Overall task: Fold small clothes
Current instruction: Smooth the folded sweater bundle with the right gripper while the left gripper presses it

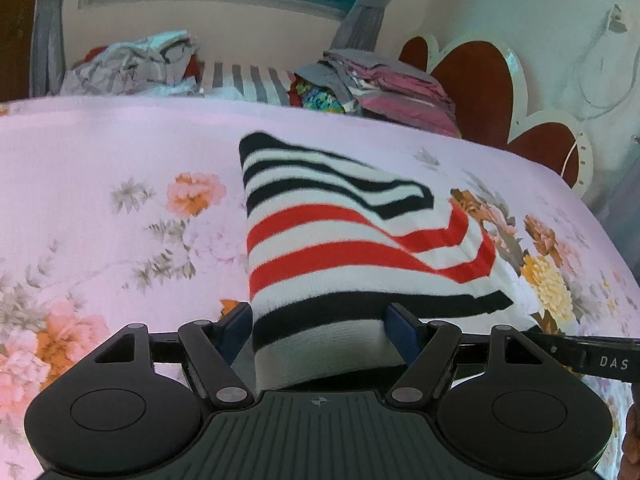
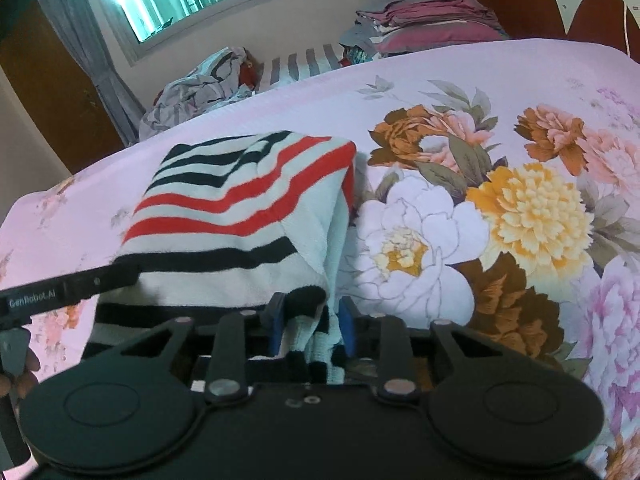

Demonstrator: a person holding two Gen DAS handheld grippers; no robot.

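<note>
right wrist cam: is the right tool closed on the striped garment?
Yes, the right tool has its blue pads pinched on a bunched edge of the striped garment, which lies on the floral bedsheet.

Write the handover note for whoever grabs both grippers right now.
Left gripper: open, its fingers either side of the striped garment's near end, not pinching.
Right gripper: shut on a bunched corner of the garment at its near right edge.
Garment: on the floral bedsheet, already doubled over, with one layer lying diagonally across the top and the right side gaping open.
Done: at least one fold.
Left: probably flatten the loose right edge, finish the fold and release. Folded piles lie at the far end of the bed; whether this one goes there is not shown.
</note>
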